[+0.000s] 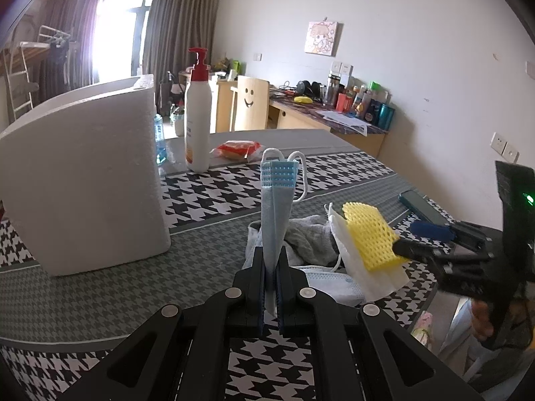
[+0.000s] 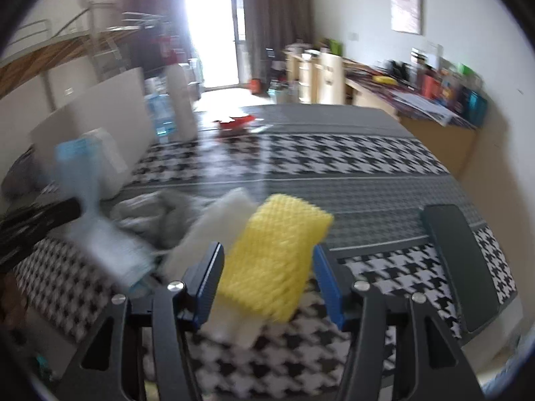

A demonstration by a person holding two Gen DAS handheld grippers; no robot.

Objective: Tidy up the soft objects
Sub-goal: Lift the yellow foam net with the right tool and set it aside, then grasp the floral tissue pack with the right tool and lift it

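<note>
My left gripper (image 1: 270,257) is shut on a folded light-blue face mask (image 1: 276,207), which stands upright from its tips with the ear loops at the top. Just behind it on the houndstooth table lies a heap with a grey sock (image 1: 307,237), another blue mask (image 1: 331,284) and a white foam sheet (image 1: 374,277). A yellow foam net (image 2: 274,254) rests on that white sheet. My right gripper (image 2: 269,267) stands open around the net, its blue pads apart on either side. From the left wrist view the right gripper (image 1: 409,237) comes in from the right at the net (image 1: 367,234).
A large white foam box (image 1: 83,183) stands at the left. Behind it are a white pump bottle with a red top (image 1: 198,113) and a red packet (image 1: 239,148). A dark phone (image 2: 461,267) lies near the table's right edge. A hand (image 1: 483,320) holds the right gripper.
</note>
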